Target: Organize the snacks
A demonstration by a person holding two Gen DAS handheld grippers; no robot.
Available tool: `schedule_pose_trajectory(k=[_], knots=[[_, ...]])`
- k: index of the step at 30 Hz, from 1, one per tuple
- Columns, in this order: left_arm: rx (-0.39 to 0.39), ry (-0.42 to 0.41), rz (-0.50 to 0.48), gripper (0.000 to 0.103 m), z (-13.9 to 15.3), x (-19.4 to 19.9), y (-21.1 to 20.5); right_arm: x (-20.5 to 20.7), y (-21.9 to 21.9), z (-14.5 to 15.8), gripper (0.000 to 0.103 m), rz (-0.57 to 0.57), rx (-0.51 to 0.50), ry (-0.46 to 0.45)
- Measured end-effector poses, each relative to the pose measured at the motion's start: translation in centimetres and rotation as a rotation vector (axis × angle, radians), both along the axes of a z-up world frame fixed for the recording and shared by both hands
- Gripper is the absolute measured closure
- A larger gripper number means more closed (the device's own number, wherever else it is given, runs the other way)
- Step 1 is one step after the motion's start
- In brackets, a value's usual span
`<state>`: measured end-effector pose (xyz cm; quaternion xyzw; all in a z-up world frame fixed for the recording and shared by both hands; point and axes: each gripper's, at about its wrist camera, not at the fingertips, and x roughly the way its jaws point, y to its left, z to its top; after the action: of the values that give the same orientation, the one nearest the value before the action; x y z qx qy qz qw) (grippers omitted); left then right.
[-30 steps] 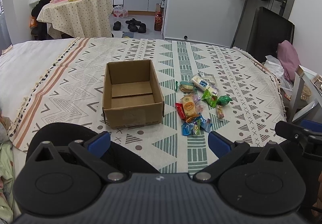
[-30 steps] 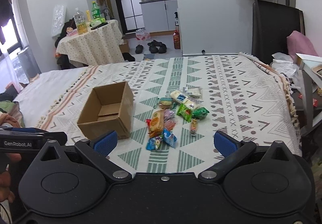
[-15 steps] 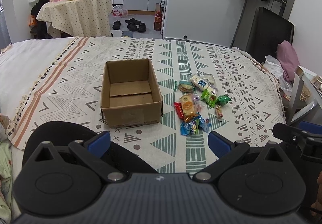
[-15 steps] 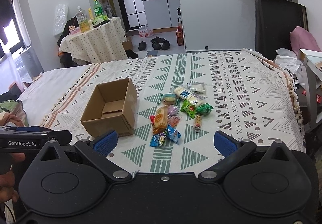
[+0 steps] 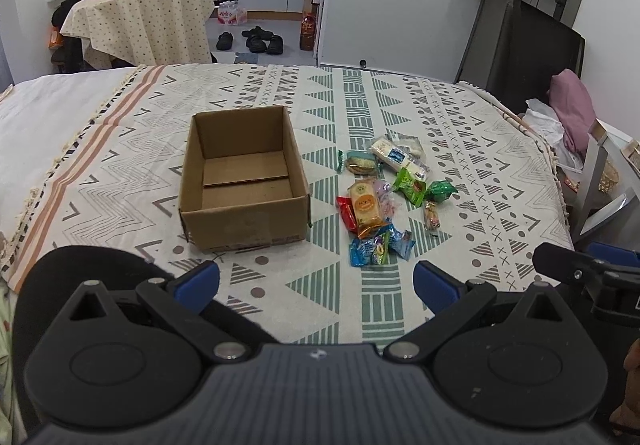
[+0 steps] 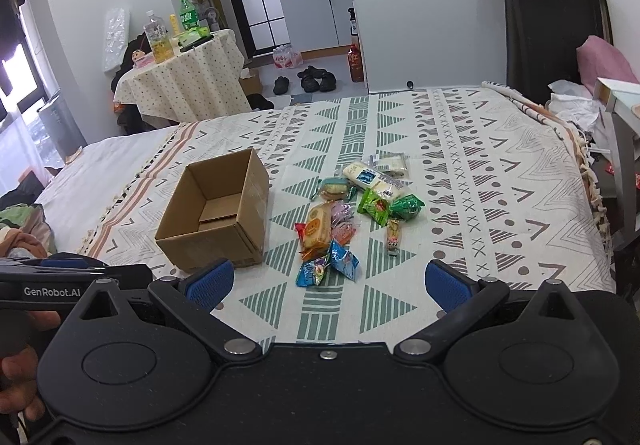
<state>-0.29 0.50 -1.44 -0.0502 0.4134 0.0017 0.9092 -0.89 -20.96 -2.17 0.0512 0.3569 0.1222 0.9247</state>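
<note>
Approach step. Both grippers, left gripper (image 5: 316, 281) and right gripper (image 6: 326, 281), spread apart, holding nothing. cardboard box (image 5: 244, 177) has 0 snacks; next, reach the snack pile (image 6: 352, 213).

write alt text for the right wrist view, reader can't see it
An open, empty cardboard box sits on a patterned bedspread, with a loose pile of wrapped snacks just to its right. The right gripper hovers in the foreground, jaws wide apart and holding nothing, short of the nearest blue packets.
</note>
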Motion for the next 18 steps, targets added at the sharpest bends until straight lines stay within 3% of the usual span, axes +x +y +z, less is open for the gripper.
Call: schedule_pose_trajectory(k=[18], knots=[[-0.029,0.043,-0.033,0.003,-3.2,5.6,-2.4,4.6,-2.0,-2.9,0.000,-0.024,0.048,0.045]])
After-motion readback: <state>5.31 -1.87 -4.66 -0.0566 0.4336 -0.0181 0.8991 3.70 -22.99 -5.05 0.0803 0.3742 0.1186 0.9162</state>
